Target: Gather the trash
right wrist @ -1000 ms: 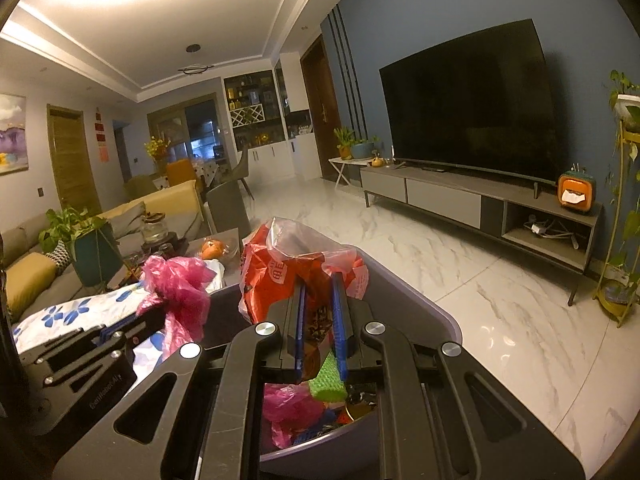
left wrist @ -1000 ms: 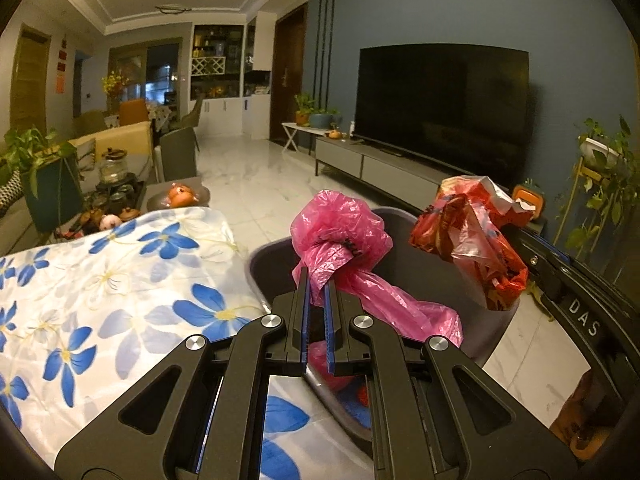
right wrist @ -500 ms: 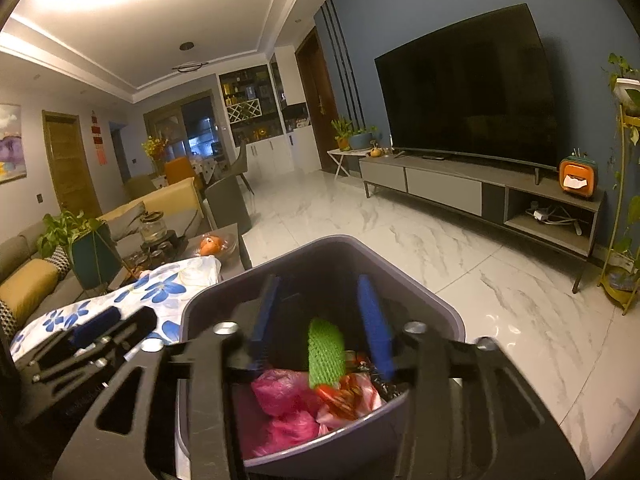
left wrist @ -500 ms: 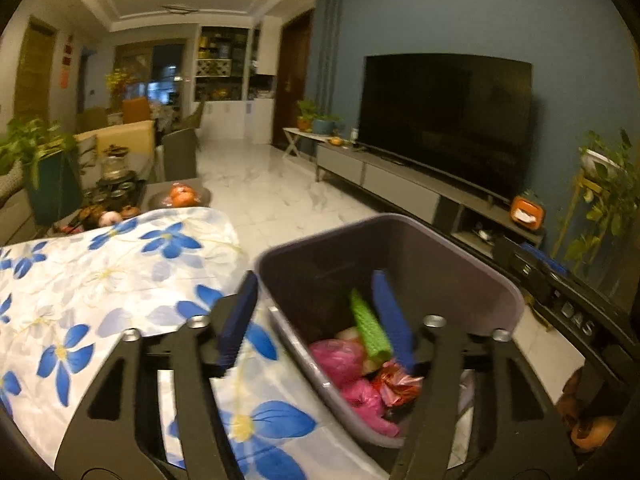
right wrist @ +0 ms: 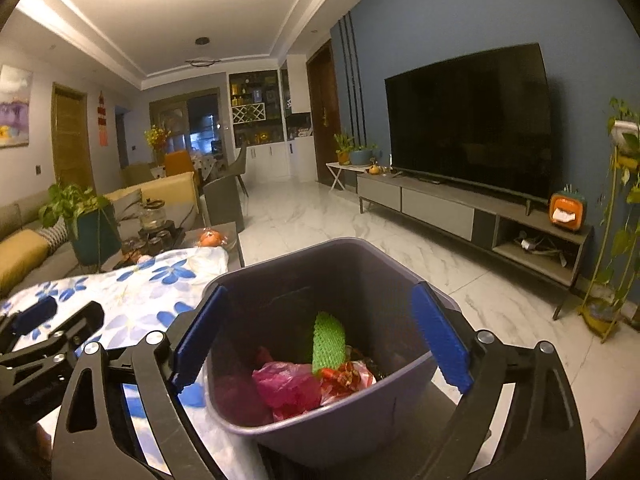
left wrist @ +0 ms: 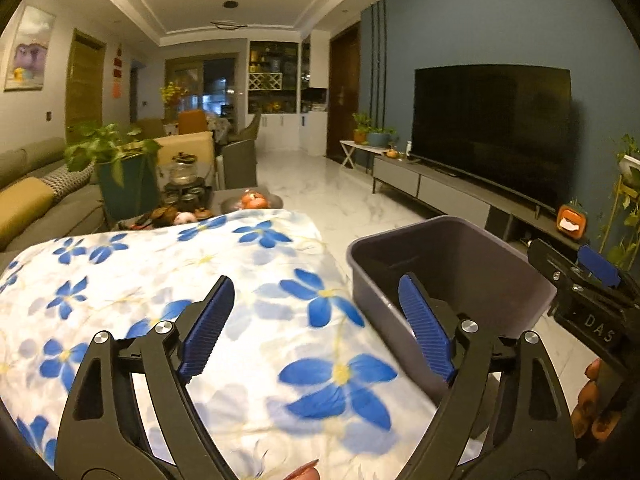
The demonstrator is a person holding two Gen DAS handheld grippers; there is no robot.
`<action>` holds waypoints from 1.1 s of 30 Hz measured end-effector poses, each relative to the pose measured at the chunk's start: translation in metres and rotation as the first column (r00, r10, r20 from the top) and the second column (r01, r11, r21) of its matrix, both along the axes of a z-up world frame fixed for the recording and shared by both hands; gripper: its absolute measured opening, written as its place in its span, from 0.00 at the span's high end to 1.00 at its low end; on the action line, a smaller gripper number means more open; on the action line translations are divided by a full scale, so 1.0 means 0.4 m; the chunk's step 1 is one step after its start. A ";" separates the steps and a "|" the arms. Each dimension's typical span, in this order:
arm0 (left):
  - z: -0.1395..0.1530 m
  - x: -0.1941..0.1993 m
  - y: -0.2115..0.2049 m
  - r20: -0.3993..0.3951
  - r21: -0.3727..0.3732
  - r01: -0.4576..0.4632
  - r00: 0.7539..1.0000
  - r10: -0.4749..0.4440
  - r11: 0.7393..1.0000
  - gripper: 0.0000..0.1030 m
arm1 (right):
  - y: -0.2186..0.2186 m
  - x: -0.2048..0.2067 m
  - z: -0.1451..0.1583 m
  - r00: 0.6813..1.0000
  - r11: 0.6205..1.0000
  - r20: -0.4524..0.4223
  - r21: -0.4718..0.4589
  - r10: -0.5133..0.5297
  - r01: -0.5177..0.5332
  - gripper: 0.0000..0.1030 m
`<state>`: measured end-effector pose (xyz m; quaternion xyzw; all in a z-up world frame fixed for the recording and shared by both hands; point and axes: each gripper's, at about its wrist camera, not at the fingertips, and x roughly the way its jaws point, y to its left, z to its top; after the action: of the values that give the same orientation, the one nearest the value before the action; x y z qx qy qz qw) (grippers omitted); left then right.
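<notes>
Blue-padded left gripper point(left wrist: 316, 328) spread wide and empty above floral tablecloth point(left wrist: 160, 280); right gripper point(right wrist: 320, 336) likewise wide, empty, poised over grey plastic bin point(right wrist: 408, 376) of trash.

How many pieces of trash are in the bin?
3 that show in the bin: a pink bag at the front, a green net behind it, a red bag beside it. More may hide underneath.
</notes>
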<state>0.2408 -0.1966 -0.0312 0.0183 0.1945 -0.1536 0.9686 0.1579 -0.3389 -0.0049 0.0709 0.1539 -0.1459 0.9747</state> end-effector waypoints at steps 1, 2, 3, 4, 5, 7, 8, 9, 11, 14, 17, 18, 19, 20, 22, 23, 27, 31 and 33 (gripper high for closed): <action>0.001 -0.011 0.010 0.003 -0.001 -0.005 1.000 0.005 1.000 0.18 | 0.013 -0.010 0.004 1.000 1.000 0.001 -0.010 0.002 -0.002 0.10; 0.002 -0.026 0.022 0.006 0.002 -0.012 1.000 0.012 1.000 0.18 | 0.019 -0.016 0.007 1.000 1.000 0.003 -0.016 0.001 0.000 0.07; 0.003 -0.042 0.034 0.010 0.005 -0.020 1.000 0.020 1.000 0.17 | 0.034 -0.030 0.012 1.000 1.000 0.009 -0.025 0.004 -0.004 0.07; 0.004 -0.054 0.045 0.014 0.006 -0.027 1.000 0.027 1.000 0.17 | 0.041 -0.036 0.016 1.000 1.000 0.010 -0.027 0.009 -0.008 0.07; 0.006 -0.073 0.060 0.020 0.006 -0.039 0.999 0.039 0.999 0.17 | 0.055 -0.048 0.019 1.000 0.999 0.011 -0.032 0.014 -0.014 0.07; 0.013 -0.100 0.085 0.026 -0.003 -0.052 0.998 0.052 0.999 0.17 | 0.076 -0.066 0.027 1.000 0.999 0.011 -0.046 0.024 -0.023 0.06; 0.012 -0.109 0.098 0.025 -0.005 -0.057 0.998 0.057 0.998 0.17 | 0.088 -0.077 0.030 0.999 0.998 0.011 -0.055 0.034 -0.033 0.06; 0.014 -0.123 0.113 0.025 -0.008 -0.062 0.998 0.063 0.998 0.16 | 0.098 -0.084 0.033 0.999 0.998 0.010 -0.059 0.039 -0.039 0.06; 0.015 -0.150 0.140 0.027 -0.013 -0.073 0.997 0.073 0.997 0.16 | 0.117 -0.104 0.035 0.999 0.997 0.003 -0.062 0.050 -0.049 0.06; 0.016 -0.195 0.176 0.030 -0.014 -0.092 0.995 0.092 0.996 0.16 | 0.145 -0.141 0.041 0.997 0.996 0.001 -0.045 0.073 -0.073 0.06; 0.018 -0.243 0.218 0.043 -0.003 -0.121 0.992 0.121 0.993 0.16 | 0.179 -0.177 0.048 0.996 0.995 0.000 -0.050 0.089 -0.089 0.06; 0.016 -0.258 0.233 0.043 -0.006 -0.131 0.990 0.131 0.991 0.16 | 0.193 -0.191 0.050 0.996 0.994 -0.001 -0.051 0.094 -0.094 0.06; 0.016 -0.271 0.246 0.042 -0.010 -0.136 0.990 0.137 0.991 0.16 | 0.205 -0.201 0.051 0.995 0.994 -0.002 -0.050 0.099 -0.099 0.06; 0.014 -0.287 0.262 0.037 -0.015 -0.142 0.989 0.142 0.990 0.16 | 0.220 -0.217 0.053 0.994 0.993 -0.001 -0.046 0.109 -0.109 0.06; 0.010 -0.314 0.286 0.033 -0.016 -0.148 0.988 0.149 0.989 0.16 | 0.237 -0.238 0.053 0.993 0.992 0.001 -0.039 0.120 -0.120 0.06; 0.008 -0.331 0.299 0.030 -0.013 -0.153 0.988 0.153 0.988 0.16 | 0.246 -0.250 0.053 0.992 0.992 0.001 -0.036 0.125 -0.125 0.06; 0.005 -0.399 0.347 0.033 -0.025 -0.166 0.985 0.166 0.986 0.16 | 0.290 -0.306 0.055 0.992 0.991 -0.005 -0.033 0.126 -0.126 0.06; 0.005 -0.455 0.383 0.026 -0.037 -0.159 0.987 0.160 0.987 0.16 | 0.323 -0.348 0.053 0.990 0.990 -0.025 -0.032 0.138 -0.139 0.06; 0.007 -0.481 0.397 0.029 -0.041 -0.164 0.986 0.165 0.986 0.16 | 0.341 -0.372 0.050 0.989 0.989 -0.021 -0.038 0.145 -0.145 0.06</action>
<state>0.0486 -0.0377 -0.0283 -0.0137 0.1766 -0.0766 0.9812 0.0093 -0.2023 0.0152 0.0392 0.1645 -0.0782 0.9825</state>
